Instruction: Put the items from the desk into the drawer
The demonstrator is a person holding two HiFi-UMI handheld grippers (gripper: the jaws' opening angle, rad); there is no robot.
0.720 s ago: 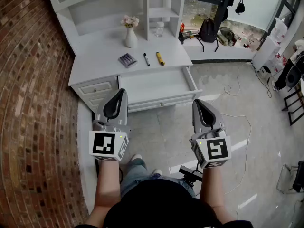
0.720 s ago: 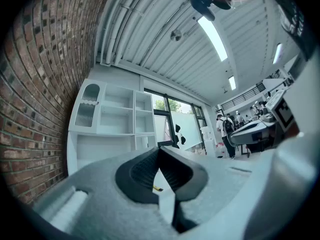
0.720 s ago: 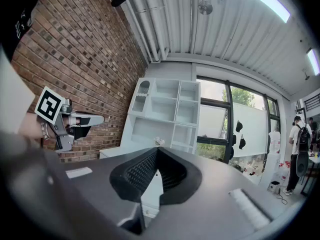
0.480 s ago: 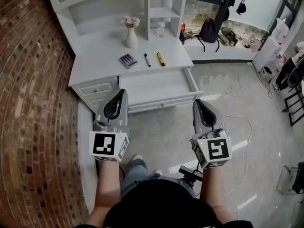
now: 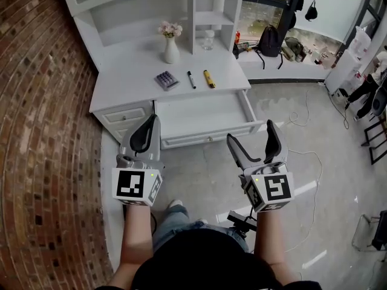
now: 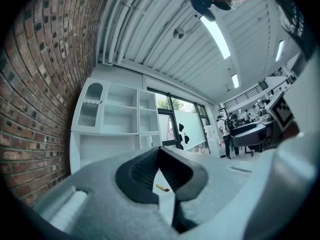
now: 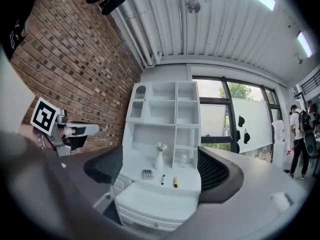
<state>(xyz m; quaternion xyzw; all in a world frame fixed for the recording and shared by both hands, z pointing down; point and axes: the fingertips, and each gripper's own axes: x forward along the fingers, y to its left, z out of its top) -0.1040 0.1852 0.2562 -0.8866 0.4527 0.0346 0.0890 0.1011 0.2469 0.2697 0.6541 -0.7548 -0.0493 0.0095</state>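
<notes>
On the white desk [image 5: 130, 71], behind its pulled-out white drawer [image 5: 208, 136], lay three small things in a row: a grey-purple keypad block [image 5: 165, 79], a black marker pen [image 5: 191, 80] and a yellow highlighter pen [image 5: 209, 78]. They lay apart from one another, and none was in the drawer. Any print on them was too small to read.

A white vase of pale flowers [image 5: 172, 48] stood further back. A clear glass jar [image 5: 208, 39] sat in a cubby of the white shelf unit [image 5: 121, 17], whose top was cut off by the head view's upper edge.

Out in front, the left tongs [image 5: 151, 121] were closed tip to tip with nothing between them. In the head view they covered part of the small side drawers [image 5: 124, 112]. In the left gripper view their own grey body hid nearly all the desk, and only the yellow highlighter pen showed through the slit beneath the tips.

The right tongs [image 5: 253, 133] stood wide open and empty, short of the drawer, with desk and drawer framed between them in the right gripper view. The marker cubes [image 5: 137, 185] bore only black-and-white square patterns.
</notes>
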